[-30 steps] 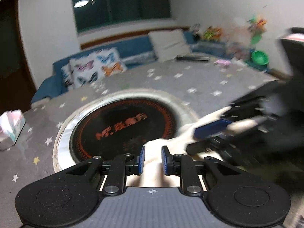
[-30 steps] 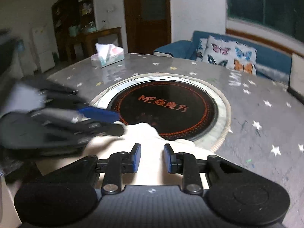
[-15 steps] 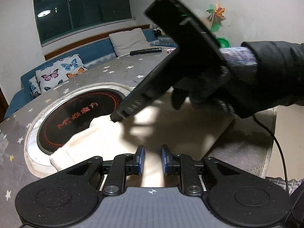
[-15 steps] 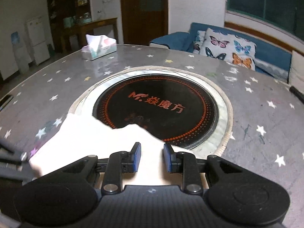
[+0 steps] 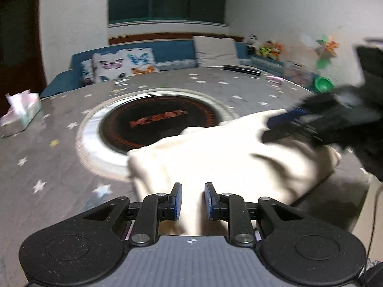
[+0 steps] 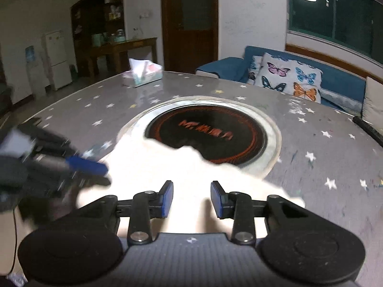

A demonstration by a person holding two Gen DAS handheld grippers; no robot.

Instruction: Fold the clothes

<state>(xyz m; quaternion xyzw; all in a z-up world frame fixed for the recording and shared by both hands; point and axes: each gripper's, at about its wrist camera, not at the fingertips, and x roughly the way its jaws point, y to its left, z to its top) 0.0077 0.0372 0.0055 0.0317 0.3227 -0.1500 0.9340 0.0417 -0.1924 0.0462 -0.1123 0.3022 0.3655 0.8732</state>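
A cream garment (image 5: 215, 153) lies folded on the grey starry table, its far edge overlapping the black round cooktop (image 5: 155, 122). My left gripper (image 5: 192, 186) is shut on a ridge of the cloth at its near edge, and its jaws are just starting to open. In the right wrist view the garment (image 6: 155, 167) lies under my right gripper (image 6: 191, 186), whose jaws are opening and stand apart with cloth below, not pinched. The right gripper (image 5: 267, 130) shows blurred at the cloth's right edge. The left gripper (image 6: 106, 174) shows blurred at the cloth's left side.
A tissue box (image 5: 21, 112) stands at the table's far left, also seen as the tissue box (image 6: 141, 75). A dark remote (image 5: 241, 69) lies at the far edge. A blue sofa with butterfly cushions (image 6: 287, 81) is behind the table. The table's near right edge (image 5: 335, 191) drops off.
The right gripper's jaws have widened. The right hand, raised across the left view half a second ago, now sits low at the cloth's right edge. The left gripper is back at the right view's left.
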